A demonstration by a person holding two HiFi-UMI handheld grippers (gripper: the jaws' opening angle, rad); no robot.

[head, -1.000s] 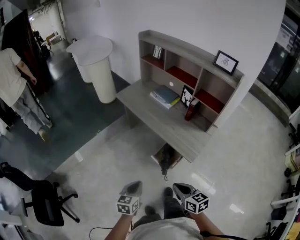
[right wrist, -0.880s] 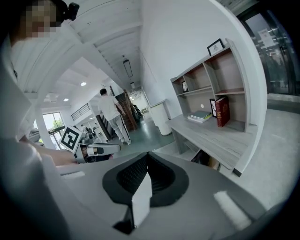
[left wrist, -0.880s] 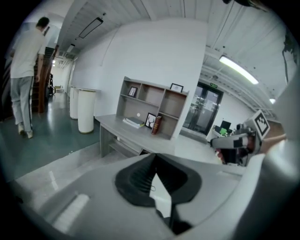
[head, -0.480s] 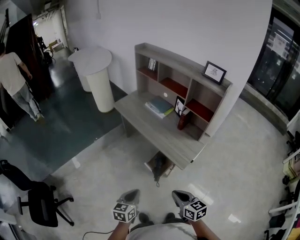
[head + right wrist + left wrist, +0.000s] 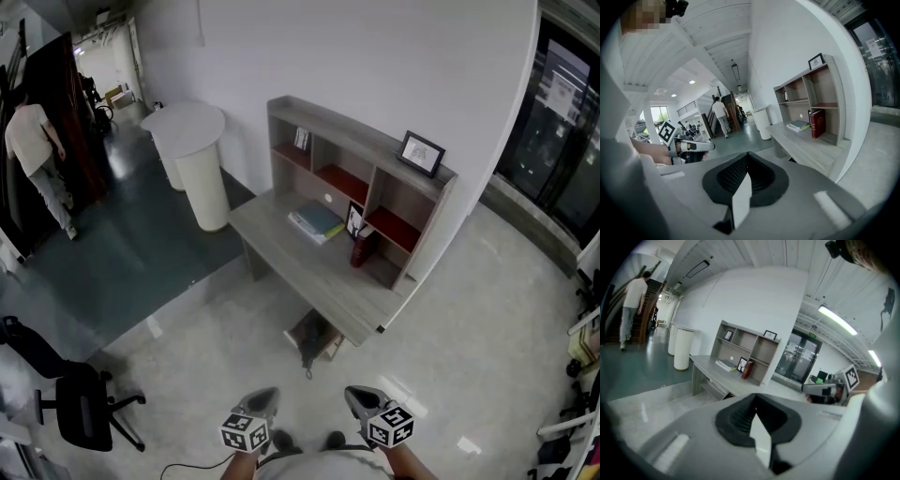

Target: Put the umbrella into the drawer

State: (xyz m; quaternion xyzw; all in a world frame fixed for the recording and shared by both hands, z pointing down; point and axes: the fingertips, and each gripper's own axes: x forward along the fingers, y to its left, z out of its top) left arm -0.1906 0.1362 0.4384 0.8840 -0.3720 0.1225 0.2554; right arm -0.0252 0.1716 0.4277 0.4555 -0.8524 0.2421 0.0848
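Note:
A grey desk (image 5: 309,267) with a shelf unit stands against the white wall. Low under its front edge a wooden drawer (image 5: 330,348) stands open. A dark folded umbrella (image 5: 309,336) lies in it, with its strap hanging over the front. Both grippers are held close to my body, well short of the desk. In the head view my left gripper (image 5: 265,397) and right gripper (image 5: 355,396) each taper to a closed tip with nothing between the fingers. The right gripper (image 5: 820,389) shows in the left gripper view, and the left gripper (image 5: 693,146) in the right gripper view.
A white round pedestal table (image 5: 192,141) stands left of the desk. A black office chair (image 5: 80,408) is at the lower left. A person (image 5: 37,159) walks at the far left. Books (image 5: 316,222), a red book (image 5: 361,246) and a picture frame (image 5: 422,153) are on the desk unit.
The desk and open drawer now look smaller and farther off, so I have drawn back from them. Both grippers stay shut and low. The person at left has walked farther away.

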